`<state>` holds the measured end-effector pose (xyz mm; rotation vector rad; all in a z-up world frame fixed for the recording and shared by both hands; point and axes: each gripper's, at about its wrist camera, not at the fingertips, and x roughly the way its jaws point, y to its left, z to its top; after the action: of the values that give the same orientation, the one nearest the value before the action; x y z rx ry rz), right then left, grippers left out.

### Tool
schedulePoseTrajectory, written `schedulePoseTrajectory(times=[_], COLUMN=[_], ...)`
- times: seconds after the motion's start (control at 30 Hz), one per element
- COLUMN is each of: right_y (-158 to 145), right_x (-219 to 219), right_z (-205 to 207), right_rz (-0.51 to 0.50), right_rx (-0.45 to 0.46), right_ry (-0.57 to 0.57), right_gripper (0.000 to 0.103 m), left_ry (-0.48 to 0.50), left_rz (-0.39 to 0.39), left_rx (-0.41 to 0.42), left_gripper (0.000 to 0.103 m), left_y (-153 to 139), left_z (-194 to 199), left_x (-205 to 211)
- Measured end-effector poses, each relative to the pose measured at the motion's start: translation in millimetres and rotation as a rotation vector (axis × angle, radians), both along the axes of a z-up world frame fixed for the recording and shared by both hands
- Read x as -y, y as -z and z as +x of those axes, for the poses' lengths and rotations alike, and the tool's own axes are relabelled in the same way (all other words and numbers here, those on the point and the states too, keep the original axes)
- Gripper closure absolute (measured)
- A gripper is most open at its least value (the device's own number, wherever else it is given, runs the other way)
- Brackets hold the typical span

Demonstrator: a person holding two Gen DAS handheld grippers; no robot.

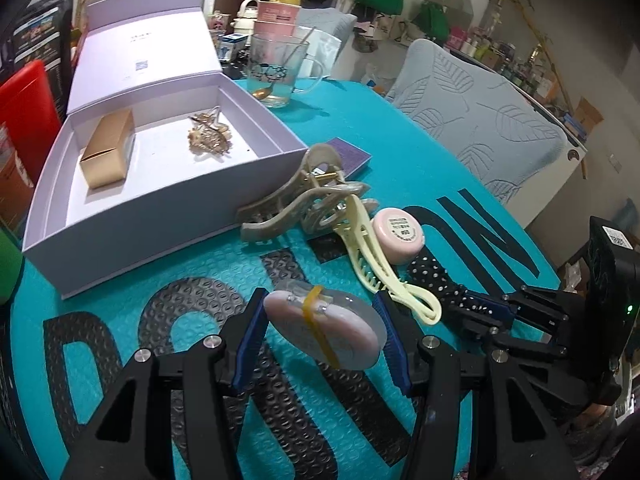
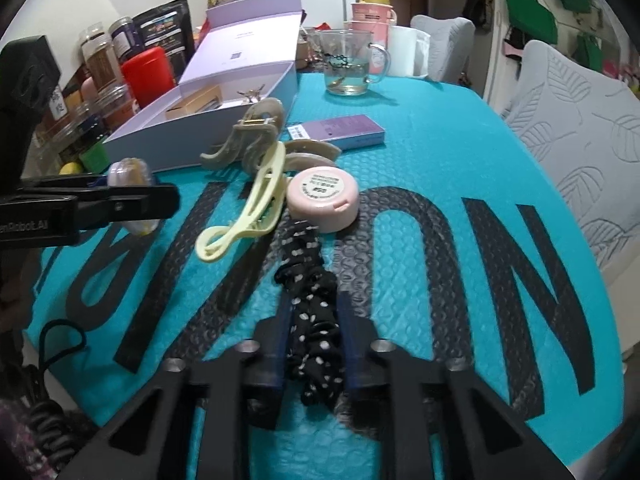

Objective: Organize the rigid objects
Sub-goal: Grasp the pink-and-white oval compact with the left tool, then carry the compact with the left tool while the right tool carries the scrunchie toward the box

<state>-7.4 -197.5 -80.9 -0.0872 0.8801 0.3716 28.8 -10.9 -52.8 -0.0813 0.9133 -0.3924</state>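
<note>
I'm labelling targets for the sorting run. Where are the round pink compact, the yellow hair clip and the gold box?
round pink compact (image 2: 323, 195): right wrist view, on its labelled lid.
yellow hair clip (image 2: 256, 200): right wrist view, on its middle prongs.
gold box (image 1: 107, 148): left wrist view, on its top face, inside the white box.

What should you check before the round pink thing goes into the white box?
1. Left tongs hold the compact: ok, a pad on each side.
2. Compact lifted off the mat: ok, seen from the right wrist.
3. Rubber band around the compact: ok.
4. Box open: ok, lid back.
5. Space inside: ok, bare floor between the gold carton and the gold clip.
6. Right tongs out of the way: ok, low on the mat around the scrunchie; grip cannot tell.
</note>
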Motion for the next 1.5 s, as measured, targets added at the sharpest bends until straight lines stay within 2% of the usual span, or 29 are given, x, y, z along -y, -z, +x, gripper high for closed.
schedulePoseTrajectory(times=[0.27,0.53,0.97,1.27,1.5], right_y=[-4,-14,-20,-31,-26], right_x=[0,-12,-42,-60,-65], right_z=[-8,-31,-60,-73,-85], right_rz=[0.032,0.052,0.083,0.097,0.127], right_rx=[-0.013,0.030,0.050,0.090,0.083], right_ry=[-0.002,-0.067,-0.170,-0.246,-0.281], right_gripper=[0.086,0.086,0.086,0.086,0.086], left_ry=[-0.060,-0.131,-0.239,-0.329,-0.391], left_rz=[0.031,0.057,0.078,0.145,0.147], left_rx=[0.001,0.002,0.007,0.056,0.065], left_gripper=[0.051,0.051,0.051,0.050,0.050], left_y=[-1,-2,-4,-13,-9], left_z=[-13,-37,-78,-101,-118], left_x=[-8,-21,-52,-62,-66])
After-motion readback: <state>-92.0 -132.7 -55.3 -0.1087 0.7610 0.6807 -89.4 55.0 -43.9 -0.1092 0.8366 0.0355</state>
